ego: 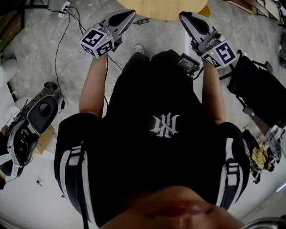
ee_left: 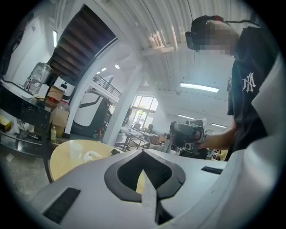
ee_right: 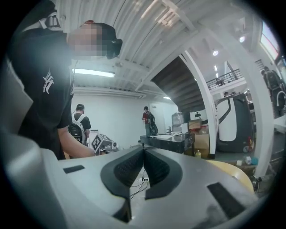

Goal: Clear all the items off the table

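Observation:
A round wooden table (ego: 158, 9) lies just ahead of me, at the top edge of the head view. In the left gripper view the table (ee_left: 62, 161) carries a clear cup (ee_left: 76, 153), a crumpled white wad (ee_left: 92, 156) and a small dark item (ee_left: 115, 152). My left gripper (ego: 129, 14) is held up short of the table's near edge, its jaws shut and empty (ee_left: 143, 154). My right gripper (ego: 183, 16) is raised beside it, also shut with nothing between its pads (ee_right: 144, 150). Each gripper sees the other: the right gripper (ee_left: 187, 134) and the left gripper (ee_right: 102, 143).
Another gripper device (ego: 35, 120) lies on the floor to my left. A black bag (ego: 263, 94) stands at my right. Cables (ego: 58, 40) and a power strip (ego: 65, 8) run across the floor at the far left. Two people (ee_right: 80, 123) stand far behind, near a dark counter (ee_right: 170, 141).

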The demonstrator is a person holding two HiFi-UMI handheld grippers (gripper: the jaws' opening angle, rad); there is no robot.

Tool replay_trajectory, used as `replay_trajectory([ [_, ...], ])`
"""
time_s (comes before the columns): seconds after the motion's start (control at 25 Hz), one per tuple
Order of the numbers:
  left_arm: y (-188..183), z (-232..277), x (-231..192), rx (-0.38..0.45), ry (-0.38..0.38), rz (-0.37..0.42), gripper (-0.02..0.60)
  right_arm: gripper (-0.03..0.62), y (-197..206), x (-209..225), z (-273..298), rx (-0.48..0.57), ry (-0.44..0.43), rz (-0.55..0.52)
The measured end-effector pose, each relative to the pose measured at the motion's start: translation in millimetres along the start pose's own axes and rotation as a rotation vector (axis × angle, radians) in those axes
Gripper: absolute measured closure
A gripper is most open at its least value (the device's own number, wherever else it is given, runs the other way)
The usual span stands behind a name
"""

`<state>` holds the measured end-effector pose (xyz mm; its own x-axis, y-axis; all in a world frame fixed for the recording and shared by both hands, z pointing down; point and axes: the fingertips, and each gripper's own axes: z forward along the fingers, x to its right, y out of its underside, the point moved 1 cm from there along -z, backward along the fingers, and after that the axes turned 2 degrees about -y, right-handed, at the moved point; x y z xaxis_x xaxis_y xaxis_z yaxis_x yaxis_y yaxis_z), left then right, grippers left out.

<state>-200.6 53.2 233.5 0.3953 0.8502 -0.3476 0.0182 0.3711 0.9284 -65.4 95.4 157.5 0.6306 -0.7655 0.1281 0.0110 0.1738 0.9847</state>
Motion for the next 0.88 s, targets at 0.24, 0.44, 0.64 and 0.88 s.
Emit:
replay_trajectory([
  [0.24, -9.1, 32.8, -39.2, 0.024, -0.029, -0.049, 0.569, 0.589, 7.0, 49.3, 13.0, -0.009, -0.020, 0.020],
  [0.44, -7.4, 70.0, -73.7, -0.016, -0.120, -0.050, 0.569, 0.589, 11.9, 108.5, 24.0, 0.041, -0.093, 0.055],
  [0.64, 2.3, 105.4, -97.6, -0.033, -0.178, -0.076, 0.569, 0.589, 14.7, 149.3, 27.7, 0.044, -0.188, 0.047],
  [0.88, 2.1, 125.8, -143.8, -0.048, -0.223, -0.087, 0.569, 0.589, 21.6, 190.1, 72.4, 0.032, -0.283, 0.073],
])
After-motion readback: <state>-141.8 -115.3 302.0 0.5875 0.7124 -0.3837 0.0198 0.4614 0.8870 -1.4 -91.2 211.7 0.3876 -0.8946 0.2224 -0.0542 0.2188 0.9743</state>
